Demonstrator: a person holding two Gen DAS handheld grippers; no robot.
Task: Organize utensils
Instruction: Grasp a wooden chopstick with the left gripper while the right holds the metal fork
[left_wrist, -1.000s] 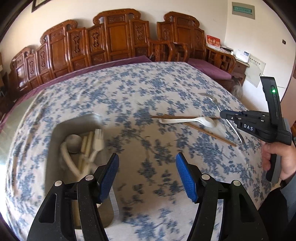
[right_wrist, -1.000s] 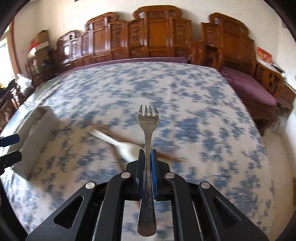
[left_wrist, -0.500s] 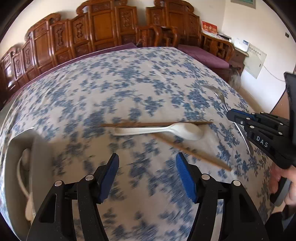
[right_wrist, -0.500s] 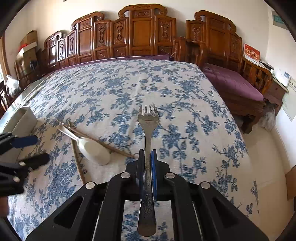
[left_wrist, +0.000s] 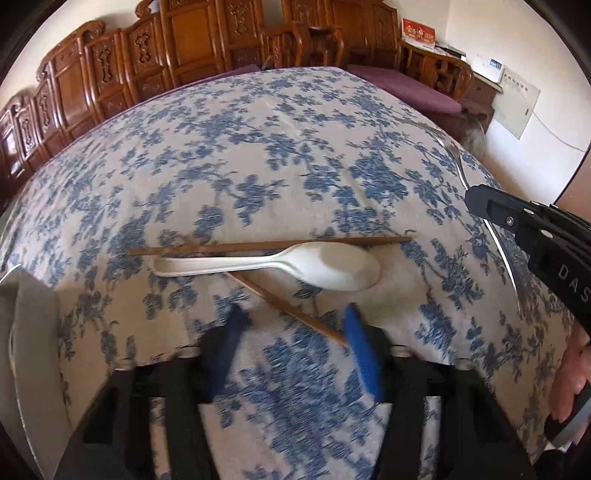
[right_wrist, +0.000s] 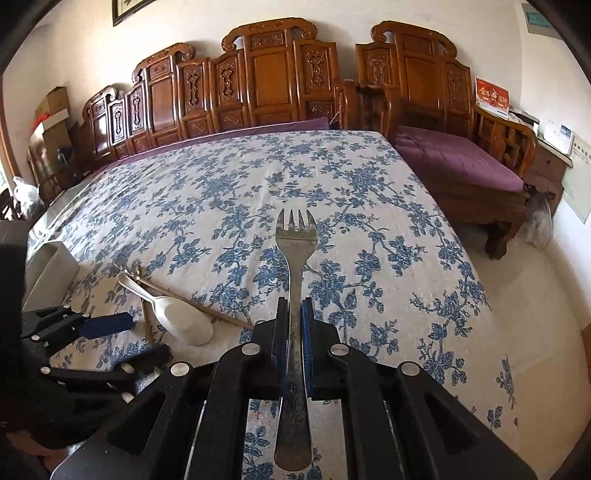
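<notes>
A white spoon (left_wrist: 295, 264) lies on the flowered tablecloth (left_wrist: 258, 147) between two brown chopsticks: a level one (left_wrist: 269, 245) and a slanted one (left_wrist: 288, 308). My left gripper (left_wrist: 293, 326) hangs low over the slanted chopstick's near end. Its jaws are closing, blurred, with that end between them beside the right finger (left_wrist: 362, 354); no pad presses on it. My right gripper (right_wrist: 293, 332) is shut on a metal fork (right_wrist: 295, 258), tines pointing away, held above the cloth. In the right wrist view the left gripper (right_wrist: 136, 341) is by the spoon (right_wrist: 181, 314).
A white utensil container (left_wrist: 33, 332) stands at the left edge, also visible as a white box (right_wrist: 51, 273). Carved wooden benches (right_wrist: 266, 81) with purple cushions (right_wrist: 454, 158) line the far and right sides. A hand (left_wrist: 572, 387) holds the right gripper's handle.
My left gripper swung right from the container to the spoon and chopsticks, sank closer to the cloth, and its jaws narrowed. The right gripper kept the fork and drifted slightly.
</notes>
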